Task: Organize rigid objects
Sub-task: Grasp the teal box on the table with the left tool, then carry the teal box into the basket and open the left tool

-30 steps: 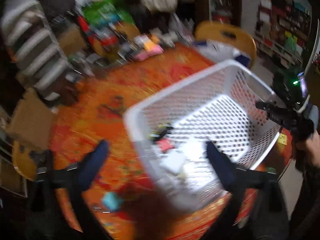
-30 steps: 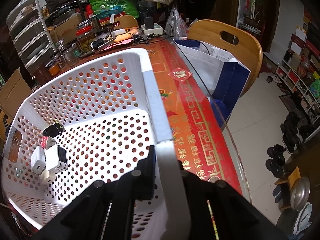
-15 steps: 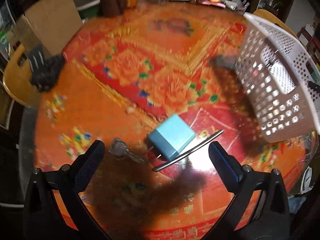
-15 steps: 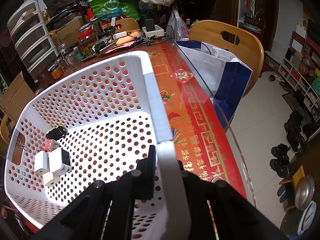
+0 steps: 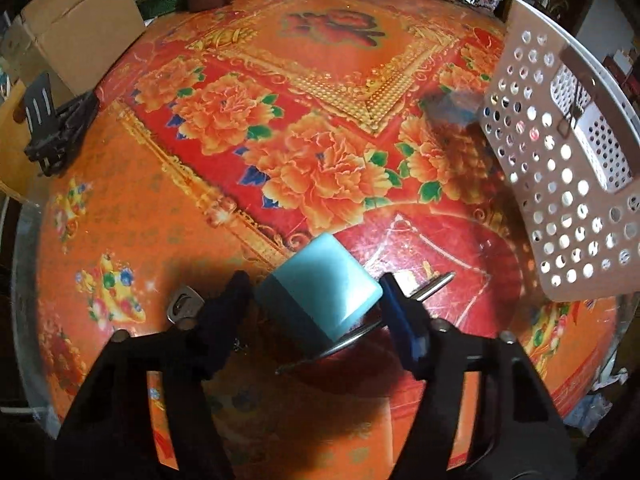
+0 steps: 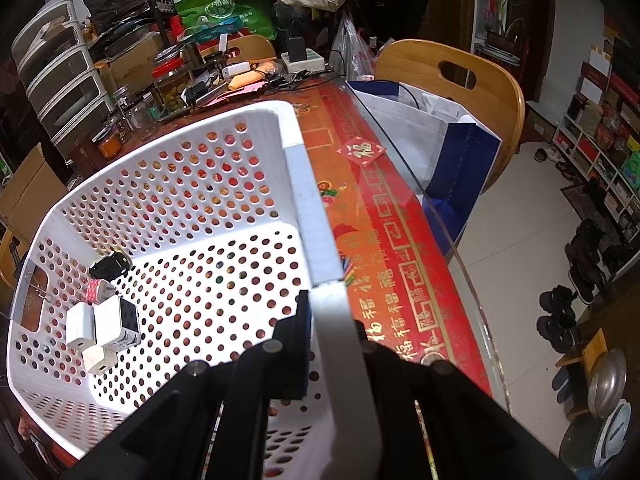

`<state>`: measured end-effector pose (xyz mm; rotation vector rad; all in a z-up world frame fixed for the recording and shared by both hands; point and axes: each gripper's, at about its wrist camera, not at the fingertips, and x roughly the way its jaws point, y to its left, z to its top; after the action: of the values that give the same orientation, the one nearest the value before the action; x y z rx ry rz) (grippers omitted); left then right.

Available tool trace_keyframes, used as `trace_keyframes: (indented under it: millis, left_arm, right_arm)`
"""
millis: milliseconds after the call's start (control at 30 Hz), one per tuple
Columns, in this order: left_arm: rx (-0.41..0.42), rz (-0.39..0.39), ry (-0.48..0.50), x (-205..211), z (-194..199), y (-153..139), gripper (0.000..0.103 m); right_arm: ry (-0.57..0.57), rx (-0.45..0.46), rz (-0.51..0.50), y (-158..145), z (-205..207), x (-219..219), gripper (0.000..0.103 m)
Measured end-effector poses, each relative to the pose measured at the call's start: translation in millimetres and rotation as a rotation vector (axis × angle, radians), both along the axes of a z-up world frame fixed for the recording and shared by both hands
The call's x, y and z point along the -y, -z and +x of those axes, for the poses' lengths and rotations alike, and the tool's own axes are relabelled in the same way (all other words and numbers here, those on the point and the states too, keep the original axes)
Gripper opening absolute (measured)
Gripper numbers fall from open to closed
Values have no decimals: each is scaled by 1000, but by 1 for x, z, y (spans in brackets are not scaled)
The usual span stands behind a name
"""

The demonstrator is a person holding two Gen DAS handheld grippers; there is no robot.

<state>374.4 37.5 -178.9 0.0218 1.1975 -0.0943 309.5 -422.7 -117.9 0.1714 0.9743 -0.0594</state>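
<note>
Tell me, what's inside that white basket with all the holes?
In the white basket, against its left wall: three white charger blocks, a red-and-white patterned piece and a small black item. The right gripper's fingers cover part of the near floor.

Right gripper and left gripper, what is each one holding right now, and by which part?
Right gripper: clamped on the white basket at its rim. Left gripper: jaws closing around the teal charger block, flanking its sides; no firm grip visible.
</note>
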Motion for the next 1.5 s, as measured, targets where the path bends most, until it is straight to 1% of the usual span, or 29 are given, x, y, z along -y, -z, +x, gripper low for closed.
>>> trace_keyframes:
  millis: [100, 233, 367, 433, 500, 600, 700, 767, 833, 900, 933, 1000, 1067, 1133, 1167, 1333, 1433, 1500]
  left_arm:
    - [19, 23, -9, 1, -1, -1, 56]
    - [26, 4, -5, 2, -3, -2, 56]
    - [65, 28, -14, 4, -8, -17, 56]
    - [105, 45, -16, 7, -12, -33, 56]
    - [166, 74, -4, 16, -16, -59, 56]
    - [259, 77, 33, 37, -21, -104, 56]
    - [320, 55, 108, 70, -25, -147, 56]
    - [338, 52, 167, 98, -24, -164, 56]
    - [340, 67, 234, 132, -18, -173, 56]
    - [297, 76, 306, 165, -7, -170, 56]
    - [250, 80, 341, 181, 2, -164, 56]
    - [170, 112, 372, 208, 23, -145, 56]
    - [98, 141, 388, 225, 41, -126, 56]
    - [41, 162, 378, 235, 56, -107, 56]
    - [16, 188, 372, 236, 68, -95, 56]
    - [-79, 275, 350, 249, 88, -62, 56]
    - [-106, 317, 339, 254, 93, -48, 56]
    - [-124, 318, 340, 256, 96, -44, 56]
  right_arm:
    - [0, -2, -2, 0, 0, 0, 6]
    - [-1, -3, -3, 1, 1, 0, 6]
    - [-5, 1, 5, 1, 0, 0, 6]
    - [-5, 1, 7, 2, 1, 0, 6]
    - [-3, 1, 5, 2, 1, 0, 6]
    - [-5, 2, 7, 2, 1, 0, 6]
    - [-2, 1, 8, 1, 2, -1, 6]
    - [-2, 1, 7, 1, 2, -1, 6]
    - [-3, 1, 7, 1, 2, -1, 6]
    - [-5, -1, 5, 2, 3, -2, 6]
    - [-5, -1, 5, 2, 1, -2, 6]
    - [-3, -2, 8, 3, 1, -2, 6]
    - [-1, -1, 16, 3, 1, -1, 6]
    - [0, -2, 18, 4, 1, -1, 6]
    - [-2, -2, 18, 4, 1, -1, 6]
    - [-10, -7, 18, 4, 2, 0, 7]
    - [-11, -1, 29, 4, 1, 0, 7]
    - [-13, -3, 27, 3, 1, 0, 7]
